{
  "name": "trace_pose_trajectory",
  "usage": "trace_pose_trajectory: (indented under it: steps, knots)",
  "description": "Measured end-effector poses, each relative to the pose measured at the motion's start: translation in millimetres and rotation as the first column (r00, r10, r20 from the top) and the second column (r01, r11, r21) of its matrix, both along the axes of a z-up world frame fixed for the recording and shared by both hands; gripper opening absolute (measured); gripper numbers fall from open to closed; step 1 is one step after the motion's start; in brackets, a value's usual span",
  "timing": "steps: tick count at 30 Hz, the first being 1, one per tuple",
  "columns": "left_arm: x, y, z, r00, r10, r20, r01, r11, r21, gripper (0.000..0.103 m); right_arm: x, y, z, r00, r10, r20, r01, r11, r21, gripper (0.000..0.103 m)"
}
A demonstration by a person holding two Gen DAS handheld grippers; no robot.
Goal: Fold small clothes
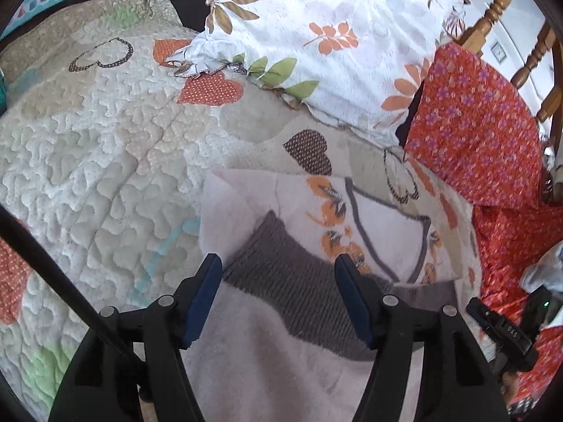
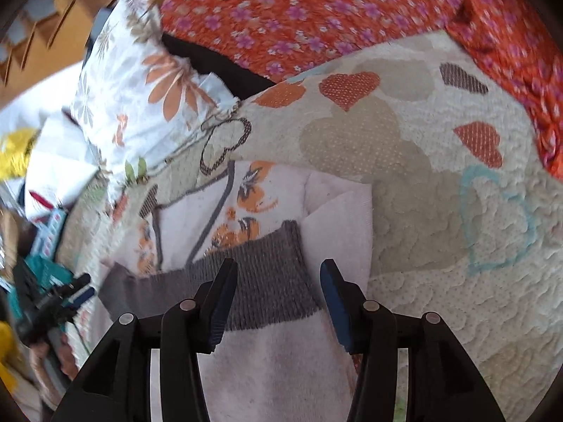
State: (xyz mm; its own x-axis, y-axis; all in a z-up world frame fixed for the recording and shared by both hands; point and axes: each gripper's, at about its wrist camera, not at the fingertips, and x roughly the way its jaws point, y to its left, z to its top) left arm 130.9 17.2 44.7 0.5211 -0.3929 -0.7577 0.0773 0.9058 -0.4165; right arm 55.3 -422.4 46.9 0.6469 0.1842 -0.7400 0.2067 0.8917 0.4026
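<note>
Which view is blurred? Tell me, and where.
Right wrist view: motion smear toward the left edge, over the floral pillow and clutter; the small garment stays fairly sharp. Left wrist view: crisp throughout, only fisheye bending at the rim, soft even daylight.

The right gripper (image 2: 278, 279) hangs with jaws apart over the grey ribbed band of a small pale sweater (image 2: 267, 362) lying on a heart-patterned quilt (image 2: 440, 281), a floral pillow (image 2: 133, 84) beyond

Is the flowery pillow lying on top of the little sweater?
No, the flowery pillow lies on the quilt beyond the little sweater, apart from it.
</note>
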Motion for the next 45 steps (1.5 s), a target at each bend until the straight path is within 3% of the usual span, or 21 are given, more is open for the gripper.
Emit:
trace_pose_trajectory:
  steps: [7, 9, 10, 11, 12, 14, 21, 24, 28, 33, 39, 45]
  knots:
    - [-11, 1, -8, 1.0, -0.015, -0.01, 0.015, 0.997, 0.08, 0.065, 1, 24, -19, 0.992, 0.067, -0.104, -0.084, 0.983, -0.161, 0.058]
    - [-10, 2, -14, 1.0, -0.011, -0.024, 0.014, 0.995, 0.102, 0.065, 4, 29, -27, 0.986, 0.085, -0.143, -0.11, 0.977, -0.182, 0.047]
    - [-9, 1, -16, 0.999, -0.011, -0.031, 0.015, 0.994, 0.11, 0.065, 4, 30, -27, 0.985, 0.083, -0.149, -0.113, 0.973, -0.203, 0.028]
    - [-8, 1, -19, 0.999, -0.012, -0.039, 0.016, 0.993, 0.118, 0.065, 5, 30, -26, 0.985, 0.074, -0.154, -0.107, 0.97, -0.217, 0.017]
    - [-6, -1, -22, 0.999, -0.013, -0.048, 0.019, 0.992, 0.129, 0.065, 7, 27, -25, 0.985, 0.059, -0.162, -0.094, 0.971, -0.221, 0.01]
    - [-4, -4, -28, 0.998, -0.012, -0.061, 0.021, 0.989, 0.147, 0.065, 7, 18, -23, 0.986, 0.019, -0.166, -0.055, 0.975, -0.216, 0.009]
    - [1, -14, -40, 0.997, 0.015, -0.081, 0.001, 0.98, 0.201, 0.073, 4, 10, -20, 0.989, -0.024, -0.143, -0.012, 0.969, -0.246, 0.009]
    - [2, -16, -43, 0.997, 0.032, -0.071, -0.015, 0.975, 0.222, 0.079, 4, 6, -18, 0.99, -0.038, -0.139, 0.0, 0.964, -0.266, 0.02]
    - [-1, -22, -46, 0.998, 0.049, -0.03, -0.039, 0.962, 0.269, 0.086, 0, 5, -17, 0.989, -0.032, -0.141, -0.004, 0.968, -0.252, 0.024]
    - [-1, -22, -53, 0.992, 0.127, 0.003, -0.122, 0.947, 0.298, 0.103, -6, 10, -14, 0.99, -0.035, -0.134, -0.005, 0.957, -0.291, 0.029]
    - [1, -27, -56, 0.986, 0.169, 0.012, -0.163, 0.931, 0.326, 0.103, -10, 8, -15, 0.986, -0.05, -0.157, -0.011, 0.931, -0.364, 0.039]
    - [6, -25, -54, 0.986, 0.167, -0.025, -0.15, 0.936, 0.319, 0.102, -20, -2, -15, 0.986, -0.08, -0.149, 0.028, 0.947, -0.32, 0.04]
